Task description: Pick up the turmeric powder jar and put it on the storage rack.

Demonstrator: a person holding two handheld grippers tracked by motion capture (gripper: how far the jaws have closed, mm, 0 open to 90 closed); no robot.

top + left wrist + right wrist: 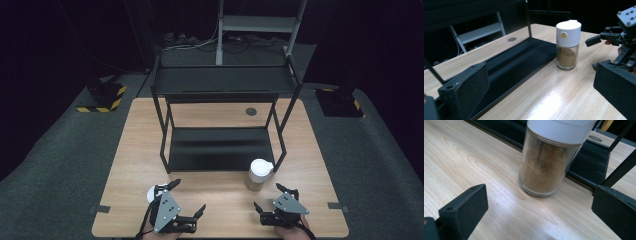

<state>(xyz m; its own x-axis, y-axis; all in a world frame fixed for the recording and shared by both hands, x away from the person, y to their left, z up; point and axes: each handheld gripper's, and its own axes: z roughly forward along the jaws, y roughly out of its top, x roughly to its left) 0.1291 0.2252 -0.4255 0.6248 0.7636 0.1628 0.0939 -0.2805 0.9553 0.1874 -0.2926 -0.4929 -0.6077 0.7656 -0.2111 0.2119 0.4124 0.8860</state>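
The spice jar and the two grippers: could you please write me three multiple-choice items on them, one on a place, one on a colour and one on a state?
1. Where does the spice jar stand?
A. On the rack's top shelf
B. On the table, just in front of the black rack
C. Between the left gripper's jaws

2. What colour is the jar's lid?
A. White
B. Red
C. Black

3. How do the left gripper and the right gripper stand?
A. Both shut on the jar
B. Left shut, right open
C. Both open, holding nothing

Answers:
1 B: the high view shows it upright on the wooden table by the rack's low shelf.
2 A: the left gripper view shows a white cap with a small yellow dot.
3 C: in each gripper view the jaws stand wide apart, the jar beyond them.
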